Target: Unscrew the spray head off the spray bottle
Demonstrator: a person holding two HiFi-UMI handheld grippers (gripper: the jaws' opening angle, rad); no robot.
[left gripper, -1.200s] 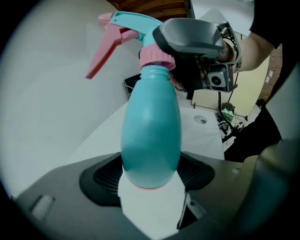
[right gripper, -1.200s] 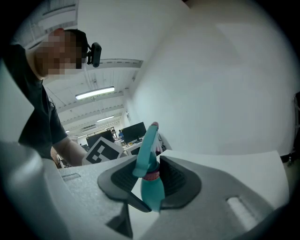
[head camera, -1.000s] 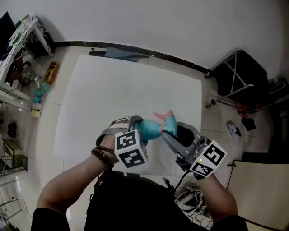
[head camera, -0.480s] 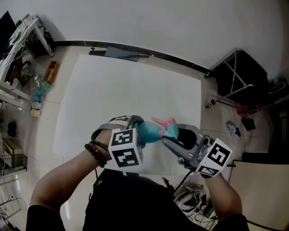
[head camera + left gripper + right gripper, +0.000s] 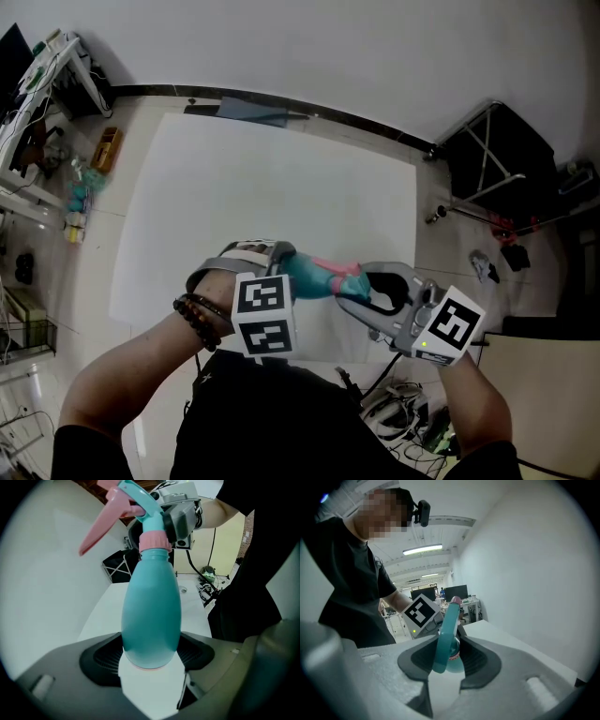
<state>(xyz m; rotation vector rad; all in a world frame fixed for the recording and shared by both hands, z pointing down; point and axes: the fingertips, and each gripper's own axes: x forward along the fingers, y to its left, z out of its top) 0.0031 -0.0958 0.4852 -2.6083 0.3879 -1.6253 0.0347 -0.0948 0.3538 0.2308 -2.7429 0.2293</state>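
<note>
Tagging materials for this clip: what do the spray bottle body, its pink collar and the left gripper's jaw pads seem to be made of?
Spray bottle body: probably plastic; opaque teal, smooth, with a soft sheen and no see-through.
Pink collar: looks like moulded plastic too, pale and matte.
Left gripper pads: dark, dull, finely ridged, likely rubber or soft plastic, set in light grey hard plastic.

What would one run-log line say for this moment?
left gripper: shut on teal plastic spray bottle | right gripper: shut on teal-and-pink spray head | head still on bottle
</note>
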